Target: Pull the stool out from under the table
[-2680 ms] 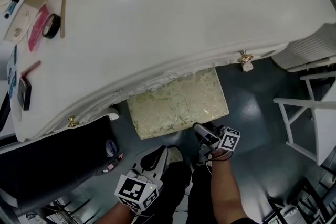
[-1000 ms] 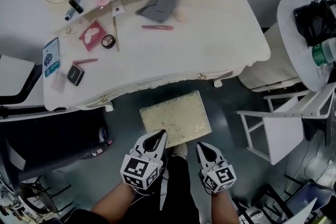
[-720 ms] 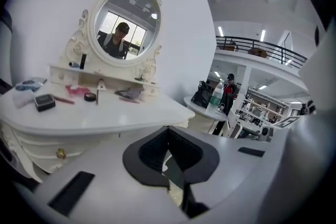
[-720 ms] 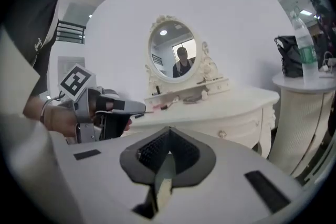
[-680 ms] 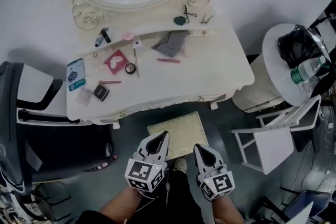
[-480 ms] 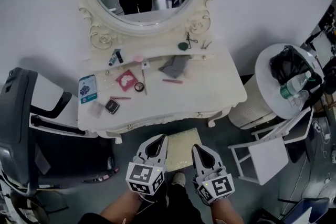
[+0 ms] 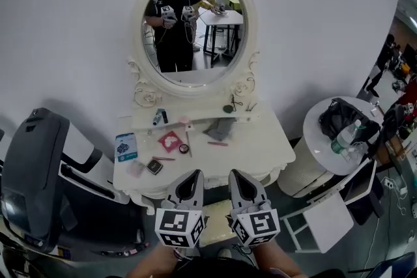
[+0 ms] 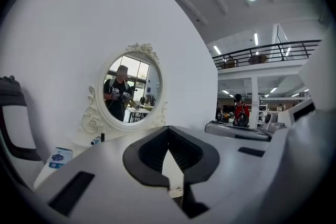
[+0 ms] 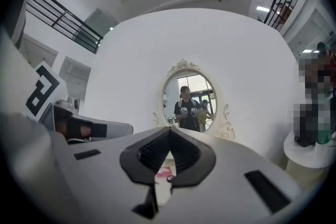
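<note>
Left gripper (image 7: 190, 176): low, close to the body; jaws pressed together tip to tip, nothing between them, touching nothing.
Right gripper (image 7: 236, 174): just beside the left one, at the same height; jaws also closed and empty.
Stool (image 7: 215, 231): pale green patterned seat on the dark floor, showing between and below the two grippers, on the near side of the table. Far edge hidden behind the grippers, so impossible to tell whether a strip of it sits under the table front.
Dressing table (image 7: 260, 148): white with a curved front; small cosmetics scattered over the top.
Oval mirror (image 7: 195, 26): on the wall above the table, reflecting a person who holds both grippers.
Flanks: black chair (image 7: 36, 166) to the left, round white side table (image 7: 322, 154) to the right, both apart from the stool.
Done: pull looks complete, with the seat in the open and neither gripper on it.
Left: probably nothing, or at most a short further tug if the hidden edge is under the table.
</note>
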